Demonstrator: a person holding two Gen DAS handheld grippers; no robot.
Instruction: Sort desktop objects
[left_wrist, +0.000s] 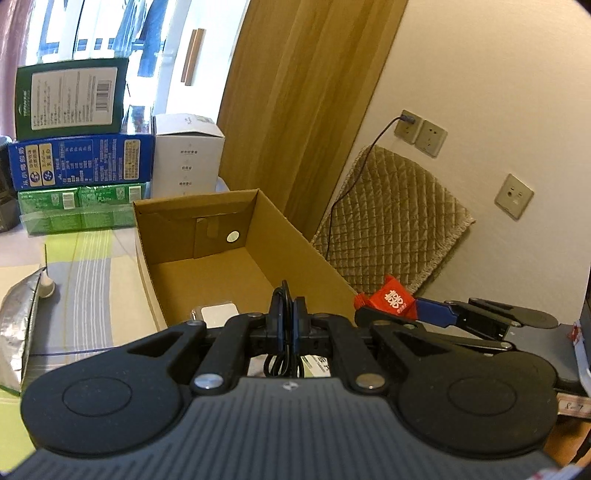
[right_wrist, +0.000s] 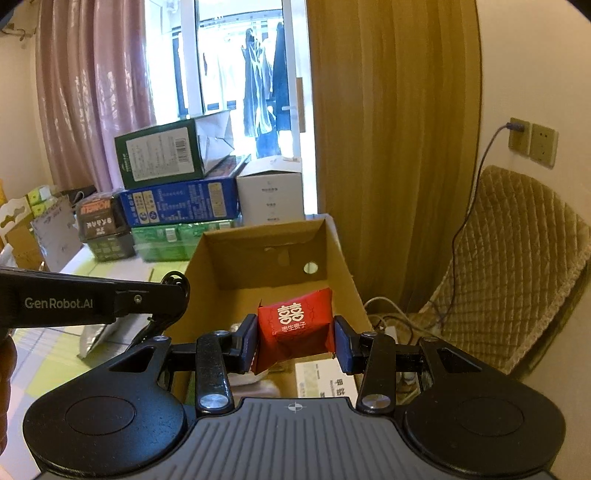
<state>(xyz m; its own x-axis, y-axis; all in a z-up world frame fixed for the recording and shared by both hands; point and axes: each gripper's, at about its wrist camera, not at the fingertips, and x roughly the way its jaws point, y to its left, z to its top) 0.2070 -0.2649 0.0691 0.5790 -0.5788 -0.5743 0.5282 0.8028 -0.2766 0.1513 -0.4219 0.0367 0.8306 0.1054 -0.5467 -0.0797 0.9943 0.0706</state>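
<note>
**Both grippers loaded at the box's near end**

Carrying each item clear over the near wall of the cardboard box (right_wrist: 343, 258) before releasing looks wisest. Stacked cartons (right_wrist: 177, 199) crowd the table's far edge behind it; a silver pouch (left_wrist: 18, 332) lies left. Inside, a small white item (left_wrist: 218, 312) sits by the near wall. The right gripper (right_wrist: 295, 341) pinches a red candy packet (right_wrist: 293, 328); the left gripper (left_wrist: 288, 321) is clamped on a coiled black cable (left_wrist: 282, 295).

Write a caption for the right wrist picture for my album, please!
The right tongs hold a red packet over the open cardboard box.
</note>
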